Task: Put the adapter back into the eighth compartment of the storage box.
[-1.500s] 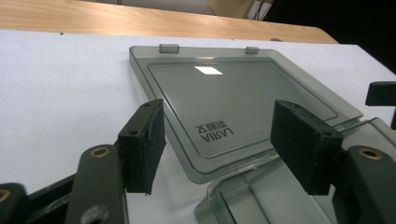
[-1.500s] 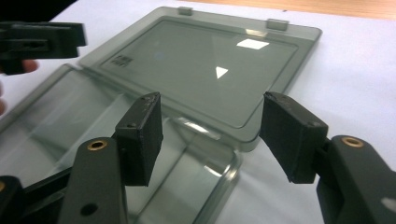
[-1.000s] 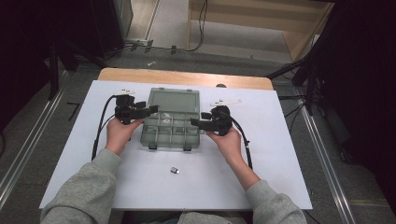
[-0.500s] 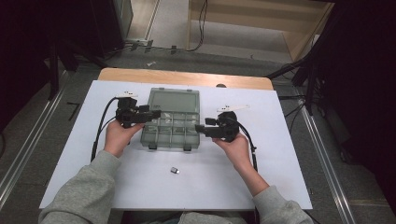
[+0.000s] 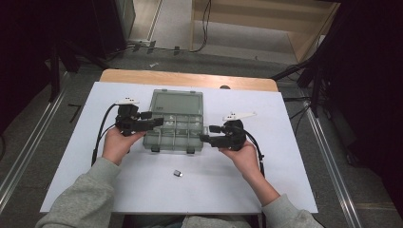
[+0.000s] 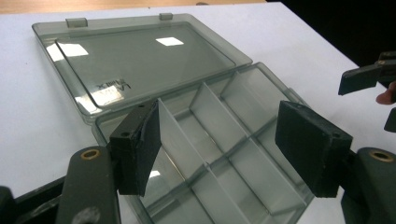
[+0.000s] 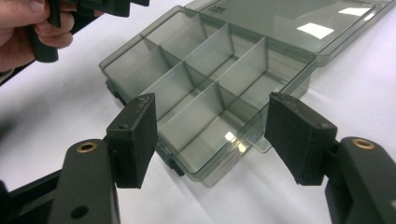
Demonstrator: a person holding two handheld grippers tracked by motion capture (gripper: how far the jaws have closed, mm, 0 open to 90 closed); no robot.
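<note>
A smoky clear plastic compartment box [image 5: 173,133] lies on the white table top with its lid [image 5: 177,102] folded flat behind it; its several compartments [image 6: 219,135] look empty. My left gripper [image 5: 153,123] hovers at the box's left end, jaws open, with nothing between the pads [image 6: 140,149]. My right gripper [image 5: 206,137] is just off the box's right end, jaws open and apart from the box corner [image 7: 210,158] seen between them. A small dark part [image 5: 177,173] lies on the table in front of the box.
The white table top [image 5: 285,161] has bare room left, right and in front of the box. A cable [image 5: 100,137] trails from the left gripper. The wooden table edge [image 5: 190,78] runs behind the lid, with dark stands and floor rails on both sides.
The right gripper has drawn away from the box, to the right and toward the near edge. The left gripper has shifted slightly toward the near edge. The box has not moved.
</note>
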